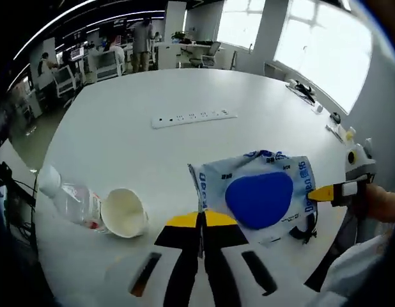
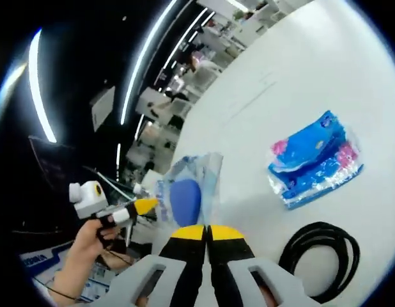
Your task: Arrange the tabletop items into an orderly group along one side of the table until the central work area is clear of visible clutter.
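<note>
Left gripper (image 1: 201,220) and right gripper (image 2: 207,233): both closed on blue-and-white bag (image 1: 258,195), lifted above white table (image 1: 185,153). Paper cup (image 1: 124,213) on its side, empty, touching toppled plastic bottle (image 1: 69,199). Blue packet (image 2: 316,158) beside coiled black cable (image 2: 319,259).

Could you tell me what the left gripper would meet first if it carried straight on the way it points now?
Probably the white power strip, though depth is unclear. The left gripper is shut on the blue-and-white packet.
</note>
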{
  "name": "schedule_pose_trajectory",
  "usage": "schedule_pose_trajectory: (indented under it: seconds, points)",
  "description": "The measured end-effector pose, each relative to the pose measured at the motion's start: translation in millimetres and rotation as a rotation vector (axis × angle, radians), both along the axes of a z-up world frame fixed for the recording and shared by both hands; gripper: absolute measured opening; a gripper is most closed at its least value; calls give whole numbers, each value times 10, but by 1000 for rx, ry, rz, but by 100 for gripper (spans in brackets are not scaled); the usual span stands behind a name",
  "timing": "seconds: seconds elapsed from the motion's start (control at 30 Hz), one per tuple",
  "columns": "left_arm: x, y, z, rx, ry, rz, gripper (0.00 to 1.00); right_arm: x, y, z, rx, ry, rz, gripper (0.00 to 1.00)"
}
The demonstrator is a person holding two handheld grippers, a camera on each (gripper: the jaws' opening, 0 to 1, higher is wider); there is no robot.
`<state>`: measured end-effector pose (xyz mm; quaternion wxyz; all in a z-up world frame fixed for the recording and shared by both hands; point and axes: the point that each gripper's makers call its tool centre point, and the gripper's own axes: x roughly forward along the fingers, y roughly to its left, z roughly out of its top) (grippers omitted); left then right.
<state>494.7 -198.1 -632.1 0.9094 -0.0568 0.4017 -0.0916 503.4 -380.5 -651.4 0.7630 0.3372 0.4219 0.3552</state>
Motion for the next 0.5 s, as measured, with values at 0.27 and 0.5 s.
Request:
schedule_pose_trajectory:
  seconds: [0.27, 0.5]
  points:
    - [-276, -31, 286, -20, -78, 20, 0, -108, -27, 233, 12, -48, 9, 0]
    - [-461, 5, 417, -25, -131, 49, 0, -193, -1, 325, 21, -61, 31, 0]
